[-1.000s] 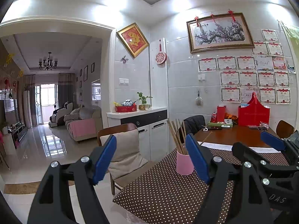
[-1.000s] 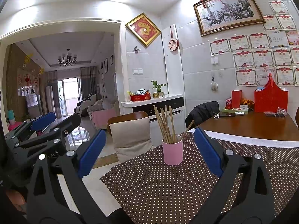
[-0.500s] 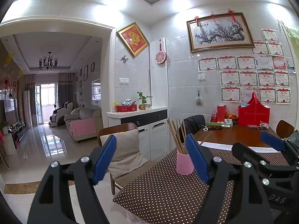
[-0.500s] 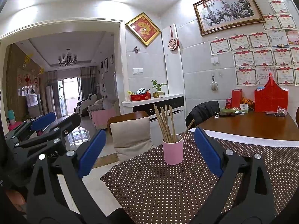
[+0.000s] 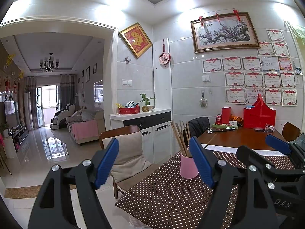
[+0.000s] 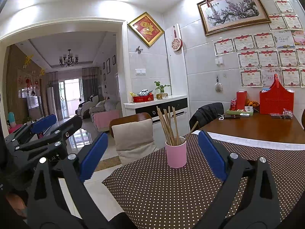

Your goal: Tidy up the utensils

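A pink cup stands near the left corner of the brown polka-dot tablecloth, with several wooden chopsticks upright in it; one leans right. My right gripper is held level before the cup and is open, its blue pads empty. In the left wrist view the cup and chopsticks sit just left of the right pad of my left gripper, which is open and holds nothing. Each gripper shows in the other's view, side by side: the right gripper, the left gripper.
A wooden chair with a beige cushion stands at the table's left edge. At the table's far end, by the wall, are a red basket, a red box, a can and small items. A white cabinet lies beyond the chair.
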`<state>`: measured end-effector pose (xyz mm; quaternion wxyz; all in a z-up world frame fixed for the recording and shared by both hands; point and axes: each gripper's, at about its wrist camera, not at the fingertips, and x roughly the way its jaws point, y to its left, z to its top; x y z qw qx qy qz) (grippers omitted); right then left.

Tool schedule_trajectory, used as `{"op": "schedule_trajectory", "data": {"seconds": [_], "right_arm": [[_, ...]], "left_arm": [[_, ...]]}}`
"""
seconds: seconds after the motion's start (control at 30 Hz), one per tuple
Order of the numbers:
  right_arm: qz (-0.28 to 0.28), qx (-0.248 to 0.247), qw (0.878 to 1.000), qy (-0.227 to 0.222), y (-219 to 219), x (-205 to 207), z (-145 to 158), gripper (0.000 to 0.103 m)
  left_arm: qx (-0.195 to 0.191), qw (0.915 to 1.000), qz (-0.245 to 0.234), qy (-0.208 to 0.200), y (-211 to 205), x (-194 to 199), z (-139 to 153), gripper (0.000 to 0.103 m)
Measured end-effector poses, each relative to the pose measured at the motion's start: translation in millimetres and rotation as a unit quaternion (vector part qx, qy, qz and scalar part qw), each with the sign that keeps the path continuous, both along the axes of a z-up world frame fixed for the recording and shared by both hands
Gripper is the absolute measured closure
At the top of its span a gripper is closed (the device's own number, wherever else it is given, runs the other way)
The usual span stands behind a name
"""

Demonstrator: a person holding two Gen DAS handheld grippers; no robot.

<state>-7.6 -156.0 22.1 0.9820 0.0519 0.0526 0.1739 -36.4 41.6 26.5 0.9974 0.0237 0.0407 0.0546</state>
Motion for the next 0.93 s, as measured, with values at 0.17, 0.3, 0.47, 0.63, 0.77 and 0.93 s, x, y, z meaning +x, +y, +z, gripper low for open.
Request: {"op": "schedule_trajectory", "data": {"seconds": [0.17, 0.3, 0.47, 0.63, 0.77, 0.93], "right_arm": [[0.002, 0.001, 1.0, 0.001, 0.8, -1.3, -2.1, 0.01], [0.002, 0.001, 1.0, 0.002, 1.2, -1.9, -2.3, 0.01], [0.003, 0.0, 1.0, 0.005, 3.6, 0.8, -3.4, 0.01], [0.007, -0.002, 1.0, 0.011, 8.2, 4.9, -6.1, 0.01], [0.009, -0.008, 1.0, 0.022, 12.6, 13.0, -10.3, 0.01], [0.001, -0.026, 0.998, 0.049, 15.4, 37.3, -25.8, 0.01]], "left_arm": [[-0.001, 1.0, 0.001, 0.001, 1.3, -0.2, -3.9, 0.028], [-0.001, 1.0, 0.001, 0.001, 1.9, -0.8, -4.9, 0.028], [-0.001, 1.0, 0.002, 0.004, 4.3, -0.7, -9.0, 0.028], [-0.003, 0.9999, 0.006, 0.01, 10.4, 4.4, -14.4, 0.028], [-0.004, 0.9997, 0.011, 0.02, 14.1, 9.4, -21.9, 0.028], [0.007, 0.998, 0.031, 0.055, 17.5, 32.6, -42.3, 0.028]]}}
